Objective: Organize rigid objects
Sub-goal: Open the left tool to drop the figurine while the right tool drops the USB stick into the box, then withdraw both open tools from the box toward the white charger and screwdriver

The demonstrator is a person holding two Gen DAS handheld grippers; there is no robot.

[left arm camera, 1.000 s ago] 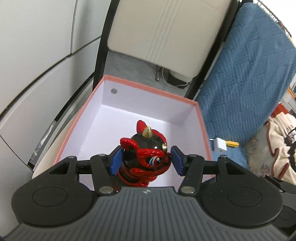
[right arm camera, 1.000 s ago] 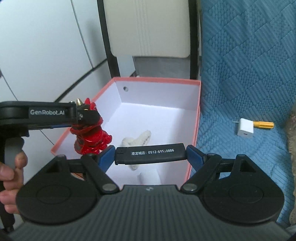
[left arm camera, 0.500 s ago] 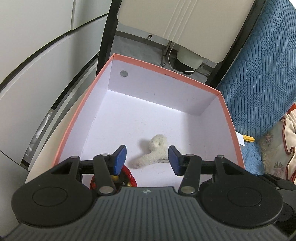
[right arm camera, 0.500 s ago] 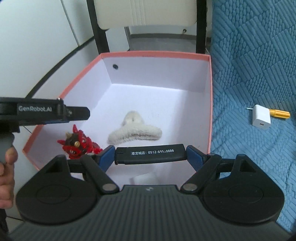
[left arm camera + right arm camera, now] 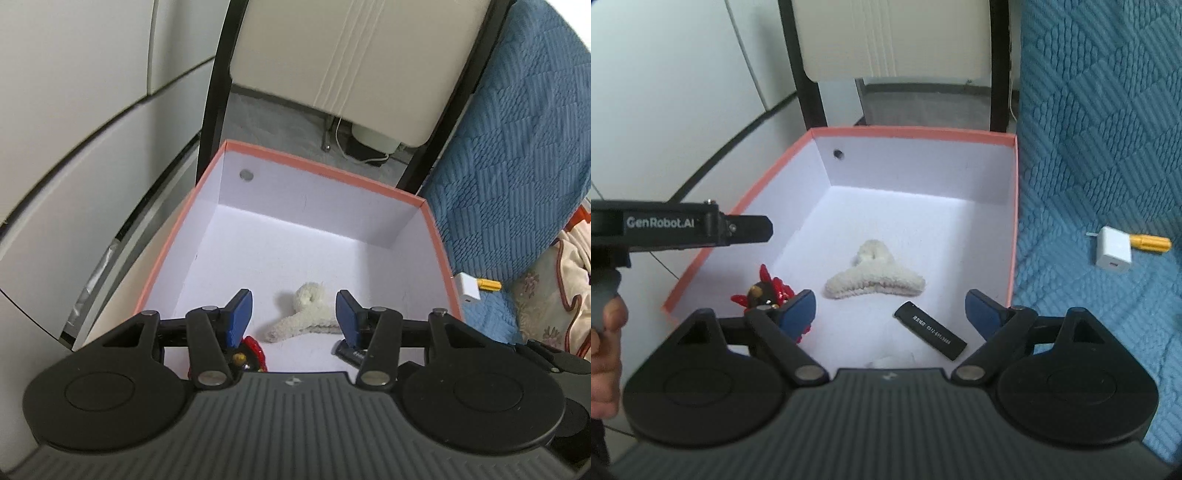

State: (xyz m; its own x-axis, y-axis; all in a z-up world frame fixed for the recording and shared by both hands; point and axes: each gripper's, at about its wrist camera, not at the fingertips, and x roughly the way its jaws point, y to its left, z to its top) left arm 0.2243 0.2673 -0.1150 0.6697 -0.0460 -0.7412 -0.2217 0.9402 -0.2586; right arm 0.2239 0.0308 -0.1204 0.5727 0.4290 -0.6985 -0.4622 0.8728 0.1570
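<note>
A pink-rimmed white box [image 5: 916, 133] [image 5: 321, 173] holds a red and black figurine [image 5: 764, 291] [image 5: 251, 356] lying at its near left, a white fluffy hair claw [image 5: 873, 273] [image 5: 304, 314] in the middle, and a black bar with white print [image 5: 930, 329] [image 5: 349, 352] at the near right. My left gripper [image 5: 293, 314] is open and empty above the box's near left; its body also shows in the right wrist view [image 5: 701, 229]. My right gripper [image 5: 890, 310] is open and empty above the box's near edge.
A white charger [image 5: 1113, 251] [image 5: 468, 291] and a yellow piece [image 5: 1150, 242] [image 5: 489, 285] lie on the blue quilted cover [image 5: 1100, 147] right of the box. A chair with a black frame [image 5: 809, 77] stands behind the box. White panels are at the left.
My left gripper opened and the figurine dropped into the box. My right gripper opened and the black bar now lies on the box floor. Both grippers have lifted slightly.
</note>
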